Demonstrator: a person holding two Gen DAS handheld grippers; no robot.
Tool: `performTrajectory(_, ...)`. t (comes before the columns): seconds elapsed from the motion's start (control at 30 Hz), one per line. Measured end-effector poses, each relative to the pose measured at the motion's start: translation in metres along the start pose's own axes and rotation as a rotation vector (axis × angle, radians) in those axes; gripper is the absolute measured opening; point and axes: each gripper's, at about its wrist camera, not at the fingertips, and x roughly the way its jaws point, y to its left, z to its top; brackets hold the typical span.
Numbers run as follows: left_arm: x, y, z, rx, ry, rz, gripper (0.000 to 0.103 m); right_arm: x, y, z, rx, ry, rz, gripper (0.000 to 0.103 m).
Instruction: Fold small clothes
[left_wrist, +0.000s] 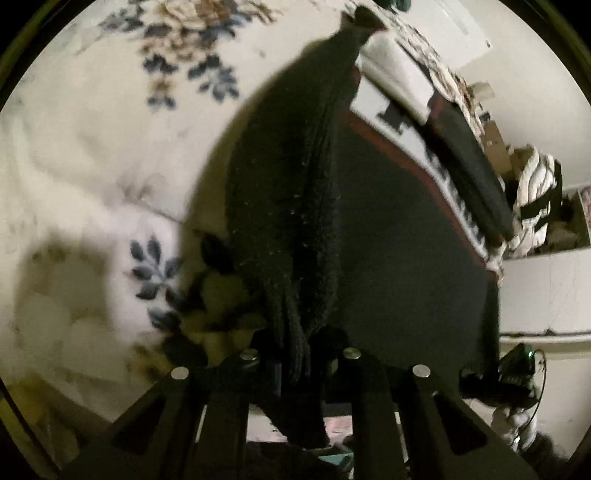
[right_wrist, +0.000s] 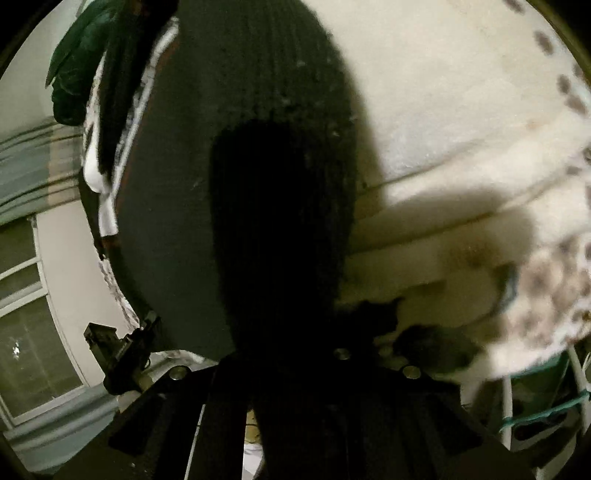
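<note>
Currently left tool (left_wrist: 299, 354) is clenched on a bunched end of the small dark knitted fuzzy garment (left_wrist: 288, 206), which stretches away from it, lifted above the cream floral-print bedspread (left_wrist: 92, 147). Right tool (right_wrist: 295, 369): grasping the same garment (right_wrist: 280, 184), though the fingers are buried in dark cloth, so that's a judgement. Step looks like spread-and-lay. Next: lower it flat onto the bed's open middle, keeping tension, before any fold.
</note>
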Motion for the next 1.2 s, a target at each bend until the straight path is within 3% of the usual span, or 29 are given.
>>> performTrajectory(0.2, -0.057, -0.018, 0.014, -0.081, -0.085, -0.035, 0.010, -0.048, 0.024, -0.008, 0.019, -0.062, 0.095, 0.009)
performTrajectory(0.4, -0.089, -0.079, 0.076, -0.027, -0.188, -0.103, 0.010, -0.121, 0.061, 0.013, -0.014, -0.170, 0.173, 0.009)
performTrajectory(0.6, -0.083, -0.144, 0.171, 0.050, -0.263, -0.171, 0.010, -0.170, 0.125, 0.076, -0.063, -0.290, 0.189, 0.009)
performTrajectory(0.77, -0.062, -0.169, 0.251, 0.056, -0.286, -0.201, 0.010, -0.192, 0.192, 0.157, -0.082, -0.385, 0.201, 0.009)
performTrajectory(0.9, -0.029, -0.174, 0.320, 0.036, -0.260, -0.192, 0.010, -0.197, 0.224, 0.221, -0.079, -0.420, 0.164, 0.009)
performTrajectory(1.07, 0.026, -0.166, 0.366, 0.022, -0.168, -0.135, 0.011, -0.166, 0.249, 0.305, -0.035, -0.394, 0.080, 0.009)
performTrajectory(1.2, 0.082, -0.145, 0.386, -0.032, -0.034, -0.092, 0.015, -0.127, 0.237, 0.346, 0.055, -0.338, 0.028, 0.009)
